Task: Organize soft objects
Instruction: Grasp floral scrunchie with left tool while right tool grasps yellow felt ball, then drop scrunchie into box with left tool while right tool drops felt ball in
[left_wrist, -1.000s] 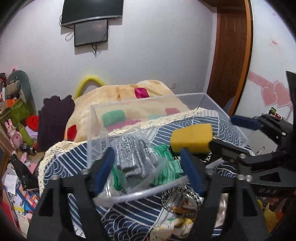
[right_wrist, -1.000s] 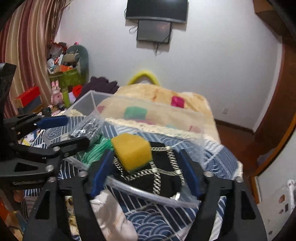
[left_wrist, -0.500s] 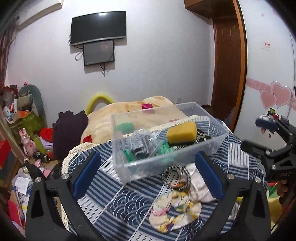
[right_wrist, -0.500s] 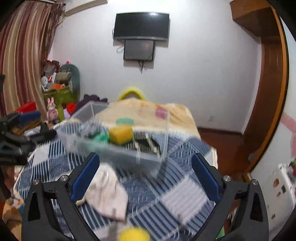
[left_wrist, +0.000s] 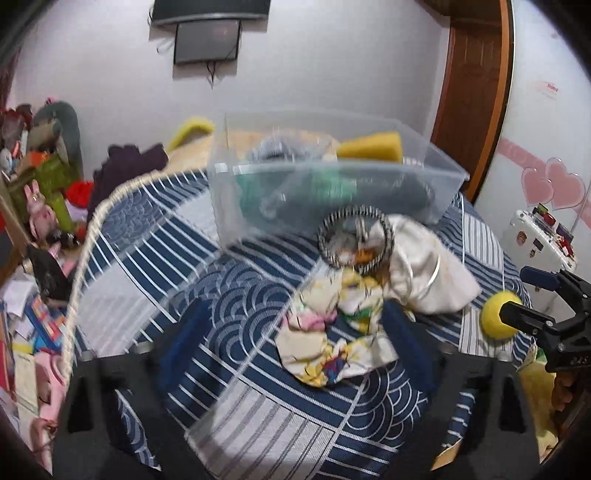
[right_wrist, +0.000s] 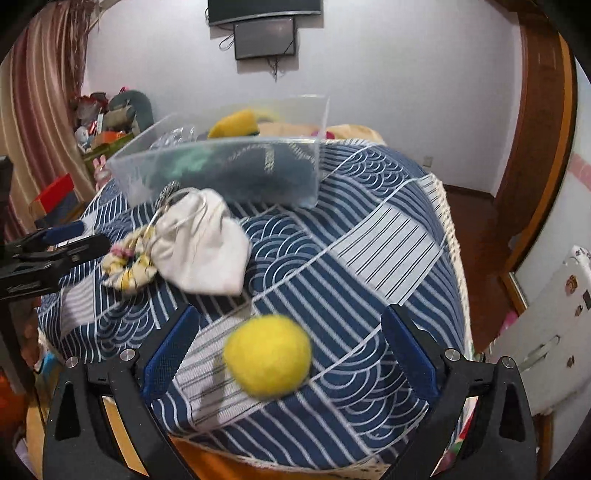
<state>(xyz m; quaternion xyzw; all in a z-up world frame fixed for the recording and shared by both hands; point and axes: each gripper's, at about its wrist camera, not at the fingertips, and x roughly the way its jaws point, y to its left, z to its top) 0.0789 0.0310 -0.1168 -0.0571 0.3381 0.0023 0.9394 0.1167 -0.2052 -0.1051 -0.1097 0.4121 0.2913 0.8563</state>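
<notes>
A clear plastic bin (left_wrist: 258, 192) sits at the far side of the blue patterned tablecloth (left_wrist: 236, 295); it also shows in the right wrist view (right_wrist: 221, 173). It holds a yellow sponge (left_wrist: 373, 147), green cloth and dark items. In front of it lie a striped ring (left_wrist: 354, 236), a white pouch (left_wrist: 424, 269) and a floral scrunchie (left_wrist: 328, 339). A yellow felt ball (right_wrist: 267, 356) lies near the table's front edge. My left gripper (left_wrist: 295, 343) is open above the scrunchie. My right gripper (right_wrist: 288, 354) is open around the ball without touching it.
The table's trimmed edge (right_wrist: 452, 236) drops to the floor on the right. A cluttered shelf with toys (left_wrist: 37, 177) stands at the left. A white cabinet (right_wrist: 546, 317) is at the right. The wooden door (left_wrist: 472, 92) is behind.
Both grippers have pulled back from the bin and tilted down. The scrunchie, pouch and yellow ball have come into close view between the fingers.
</notes>
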